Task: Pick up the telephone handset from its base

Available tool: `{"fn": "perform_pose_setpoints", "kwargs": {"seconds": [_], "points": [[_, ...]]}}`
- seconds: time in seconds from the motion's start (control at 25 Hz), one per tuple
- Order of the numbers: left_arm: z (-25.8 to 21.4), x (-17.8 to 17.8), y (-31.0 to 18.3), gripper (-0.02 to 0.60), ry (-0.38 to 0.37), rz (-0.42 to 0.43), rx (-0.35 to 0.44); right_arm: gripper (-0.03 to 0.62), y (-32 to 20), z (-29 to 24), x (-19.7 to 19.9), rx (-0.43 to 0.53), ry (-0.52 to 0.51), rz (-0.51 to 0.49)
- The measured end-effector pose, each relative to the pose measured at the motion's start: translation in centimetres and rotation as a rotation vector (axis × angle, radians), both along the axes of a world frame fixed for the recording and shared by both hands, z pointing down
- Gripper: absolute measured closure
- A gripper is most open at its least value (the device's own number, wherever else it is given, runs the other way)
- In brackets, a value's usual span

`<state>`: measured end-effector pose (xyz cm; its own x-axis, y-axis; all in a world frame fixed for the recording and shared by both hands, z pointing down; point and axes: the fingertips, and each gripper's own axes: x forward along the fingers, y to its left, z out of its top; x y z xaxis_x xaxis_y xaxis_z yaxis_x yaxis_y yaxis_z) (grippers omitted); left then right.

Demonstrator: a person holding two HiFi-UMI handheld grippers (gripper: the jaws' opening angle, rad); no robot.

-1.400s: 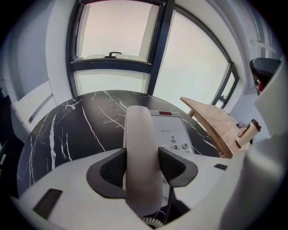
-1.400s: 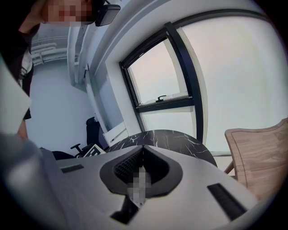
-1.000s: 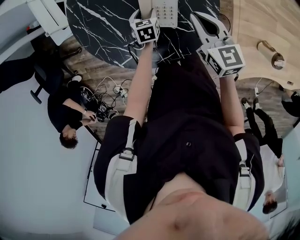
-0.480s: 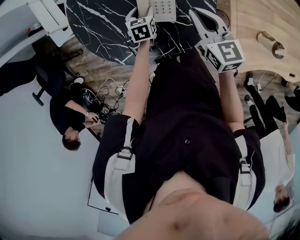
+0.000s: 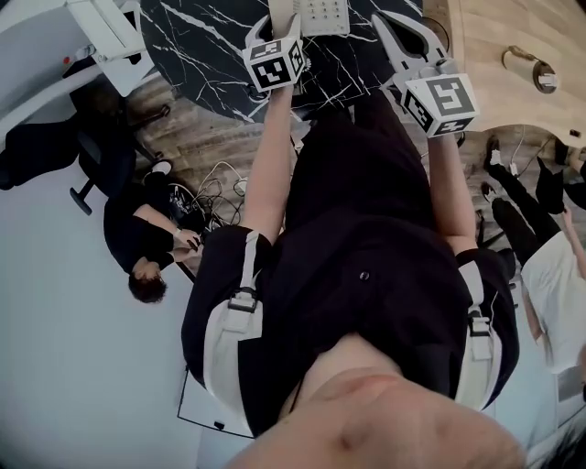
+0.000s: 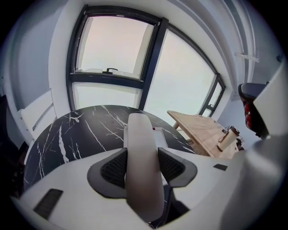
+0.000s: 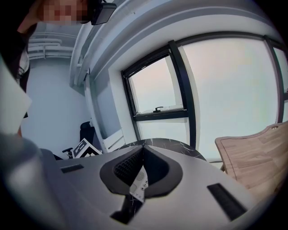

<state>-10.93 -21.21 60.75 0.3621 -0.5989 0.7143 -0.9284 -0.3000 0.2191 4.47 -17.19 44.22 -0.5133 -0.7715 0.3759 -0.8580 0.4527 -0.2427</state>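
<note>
My left gripper (image 6: 142, 157) is shut on the white telephone handset (image 6: 143, 179), its dark pads pressing both sides. The handset points away over the phone base (image 6: 161, 137), which sits on the black marble table (image 6: 76, 130). In the head view the left gripper (image 5: 279, 37) is at the top with the handset (image 5: 285, 13) beside the keypad base (image 5: 322, 13). My right gripper (image 5: 403, 37) hovers to the right of the base. In its own view the right gripper (image 7: 143, 148) has its tips together and nothing held; part of the base (image 7: 138, 184) shows below them.
A light wooden table (image 5: 513, 101) with a small cylinder (image 5: 531, 71) stands to the right of the marble table. Cables (image 5: 220, 188) lie on the floor, and a person (image 5: 137, 243) sits there at the left. A white unit (image 5: 101, 27) is at the top left.
The left gripper has lifted a little with the handset in it. The phone base has slid toward the top edge of the head view. The right gripper has shifted slightly.
</note>
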Motion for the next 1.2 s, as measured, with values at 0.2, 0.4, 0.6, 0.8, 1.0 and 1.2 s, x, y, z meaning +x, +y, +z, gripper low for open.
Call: {"fn": "perform_pose_setpoints", "kwargs": {"seconds": [0.2,0.4,0.6,0.8,1.0,1.2], "points": [[-2.7,-0.4,1.1,0.356,0.017,0.039,0.056,0.564,1.1,-1.4,-0.6,0.037,0.010,0.025],[-6.0,-0.5,2.6,0.355,0.045,0.081,0.139,0.565,2.1,-2.8,-1.0,0.082,0.020,0.049],[-10.5,-0.5,3.5,0.355,0.087,0.113,0.263,0.564,2.6,-4.3,-1.4,0.131,0.025,0.072],[-14.8,-1.2,4.5,0.356,0.114,0.147,0.393,0.565,2.9,-5.5,-2.0,0.165,0.021,0.093],[-19.2,-2.0,4.7,0.356,0.178,0.164,0.484,0.563,2.6,-7.2,-2.6,0.210,0.024,0.094],[-23.6,-3.0,4.8,0.356,0.262,0.168,0.551,0.565,2.2,-9.1,-3.3,0.251,0.026,0.091]]}}
